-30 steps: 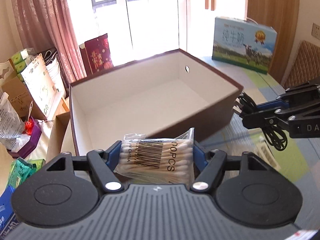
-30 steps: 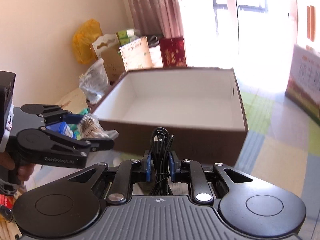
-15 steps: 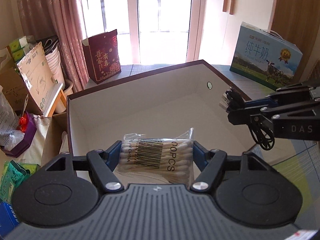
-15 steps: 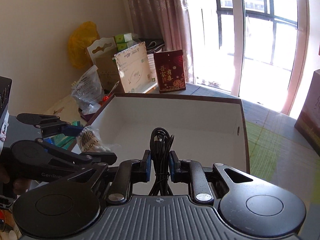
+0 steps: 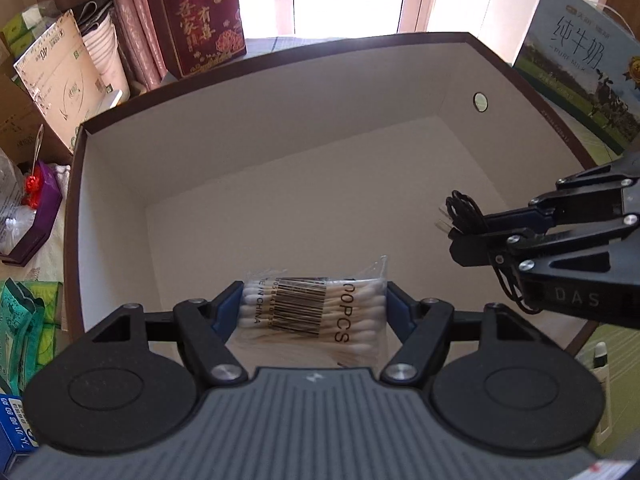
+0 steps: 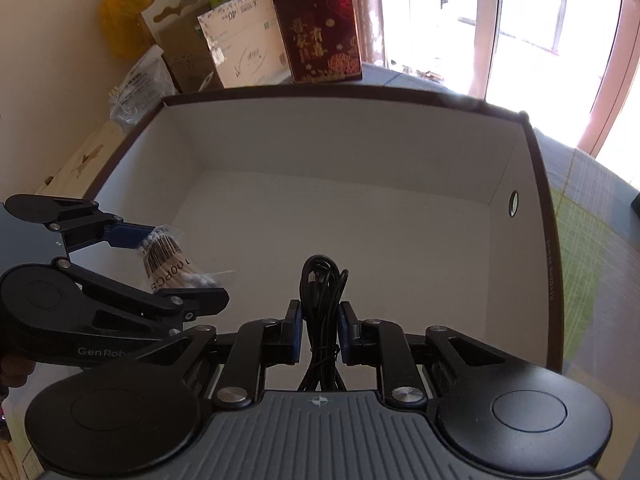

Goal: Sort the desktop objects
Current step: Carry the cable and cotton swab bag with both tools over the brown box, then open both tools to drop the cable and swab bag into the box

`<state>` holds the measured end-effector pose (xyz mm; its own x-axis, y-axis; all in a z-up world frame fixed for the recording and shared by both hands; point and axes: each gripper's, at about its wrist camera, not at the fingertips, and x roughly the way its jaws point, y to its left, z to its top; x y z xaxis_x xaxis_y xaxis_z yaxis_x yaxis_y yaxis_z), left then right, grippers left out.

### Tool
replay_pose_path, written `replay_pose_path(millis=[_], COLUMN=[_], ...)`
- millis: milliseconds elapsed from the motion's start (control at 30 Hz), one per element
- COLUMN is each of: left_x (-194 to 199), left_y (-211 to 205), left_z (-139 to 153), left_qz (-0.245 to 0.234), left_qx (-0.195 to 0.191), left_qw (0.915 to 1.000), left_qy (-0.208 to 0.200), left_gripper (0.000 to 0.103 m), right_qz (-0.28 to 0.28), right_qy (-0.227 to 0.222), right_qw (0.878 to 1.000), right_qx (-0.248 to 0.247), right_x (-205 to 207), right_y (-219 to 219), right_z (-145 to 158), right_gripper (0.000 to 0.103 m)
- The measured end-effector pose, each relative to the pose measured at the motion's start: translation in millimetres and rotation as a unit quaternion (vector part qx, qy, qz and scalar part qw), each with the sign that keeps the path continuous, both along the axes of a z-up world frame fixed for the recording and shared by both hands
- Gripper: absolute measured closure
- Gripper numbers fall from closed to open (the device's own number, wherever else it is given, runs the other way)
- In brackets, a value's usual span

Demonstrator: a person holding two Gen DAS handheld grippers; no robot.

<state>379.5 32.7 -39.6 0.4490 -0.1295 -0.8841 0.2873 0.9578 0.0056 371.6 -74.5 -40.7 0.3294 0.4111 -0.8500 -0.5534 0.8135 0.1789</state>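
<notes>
In the left wrist view the left tool [image 5: 314, 307] is clamped on a clear pack of cotton swabs [image 5: 316, 310] at lower centre of the frame, held above the white floor of the open brown box [image 5: 280, 60]. At the right edge the right tool [image 5: 460, 236] is pinched together on a coiled black cable [image 5: 466, 210], also over the box interior. A red gift bag [image 5: 200, 16] stands beyond the box at upper left.

Printed on the cotton swab pack [image 5: 314, 312]: a barcode, "100PCS" in part, and "E IN CHINA". On the right gripper [image 5: 450, 232]: "DAS". On the left gripper [image 6: 182, 264]: "Gen Rob", cut off. On the milk carton [image 5: 580, 60]: "纯牛奶" over "PURE MILK". On the pale cardboard box [image 5: 66, 76]: "40" upside down. On the red gift bag [image 5: 200, 20]: gold Chinese characters, too ornate to make out.
</notes>
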Motion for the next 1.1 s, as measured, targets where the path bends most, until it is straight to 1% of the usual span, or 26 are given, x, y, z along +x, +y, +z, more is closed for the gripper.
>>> replay_pose_path(millis=[100,233,300,333,367,400,500,533,567,600,633,667,700,733,767,800,867,900,933,1033,1100], left_x=[7.6,12.2,13.1,13.5,13.7,14.0,12.2,11.5,10.9,10.1,9.4,8.9,8.3,7.5,6.6,5.5,3.5,2.8,1.4,-2.2,-0.8], left_y=[-3.6,-8.3,-11.6,-12.9,-13.7,-14.1,-12.7,-12.1,-11.5,-11.0,-10.0,-8.7,-7.5,-6.6,-5.9,-5.1,-4.3,-4.2,-3.5,-3.3,-1.5], left_z=[-7.2,-13.5,-13.1,-13.3,-13.8,-14.2,-14.5,-14.7,-14.9,-15.1,-15.1,-14.8,-14.1,-13.3,-12.4,-11.7,-10.3,-9.4,-8.0,-2.3,1.8], left_qz=[-0.002,-0.009,-0.016,-0.015,-0.014,-0.013,-0.01,-0.008,-0.005,-0.003,-0.001,0.002,0.004,0.006,0.007,0.007,0.01,0.012,0.012,0.015,0.018], left_qx=[0.008,0.005,0.007,0.014,0.019,0.022,0.021,0.022,0.026,0.028,0.028,0.026,0.025,0.025,0.025,0.026,0.03,0.031,0.031,0.033,0.036], left_qw=[0.9999,0.9992,0.999,0.9989,0.9988,0.9987,0.9988,0.9988,0.9988,0.9988,0.9988,0.9988,0.9989,0.9989,0.999,0.999,0.999,0.999,0.9991,0.9991,0.9991], left_qy=[0.014,0.039,0.041,0.041,0.042,0.043,0.043,0.043,0.043,0.041,0.04,0.041,0.04,0.038,0.036,0.034,0.031,0.029,0.027,0.021,0.015], left_gripper=[0.034,0.033,0.033,0.031,0.027,0.026,0.022,0.019,0.016,0.016,0.015,0.014,0.014,0.012,0.011,0.01,0.008,0.007,0.007,0.004,0.003], right_qz=[0.003,0.013,0.019,0.02,0.022,0.024,0.021,0.022,0.023,0.025,0.027,0.029,0.029,0.029,0.029,0.027,0.023,0.022,0.021,0.02,0.018], right_qy=[0.021,0.043,0.053,0.056,0.058,0.059,0.061,0.062,0.062,0.061,0.059,0.056,0.051,0.047,0.044,0.043,0.038,0.033,0.026,0.02,0.018], right_qw=[1.0,0.999,0.998,0.998,0.998,0.997,0.997,0.997,0.997,0.997,0.997,0.997,0.997,0.997,0.998,0.998,0.998,0.998,0.998,0.998,0.998], right_qx=[-0.009,-0.025,-0.027,-0.03,-0.032,-0.033,-0.034,-0.035,-0.037,-0.039,-0.042,-0.045,-0.047,-0.048,-0.047,-0.046,-0.048,-0.051,-0.057,-0.054,-0.053], right_x=[8.0,14.0,16.0,15.9,14.5,13.5,13.6,11.8,9.2,7.7,6.5,5.1,3.6,1.8,-0.2,-1.7,-2.5,-3.7,-5.4,-10.1,-15.4], right_y=[0.6,2.4,3.0,3.1,2.9,2.9,1.3,0.7,-1.3,-3.1,-3.7,-4.3,-4.9,-5.6,-6.5,-9.1,-8.9,-8.1,-8.0,-9.4,-13.2], right_z=[-7.0,-15.0,-17.5,-17.4,-16.9,-16.6,-14.7,-13.2,-11.8,-10.6,-9.3,-7.9,-6.2,-4.5,-2.8,-1.0,1.1,2.2,3.5,6.7,9.5], right_gripper=[0.088,0.088,0.088,0.088,0.088,0.088,0.087,0.086,0.083,0.08,0.07,0.055,0.049,0.041,0.035,0.032,0.019,0.017,0.012,0.009,0.005])
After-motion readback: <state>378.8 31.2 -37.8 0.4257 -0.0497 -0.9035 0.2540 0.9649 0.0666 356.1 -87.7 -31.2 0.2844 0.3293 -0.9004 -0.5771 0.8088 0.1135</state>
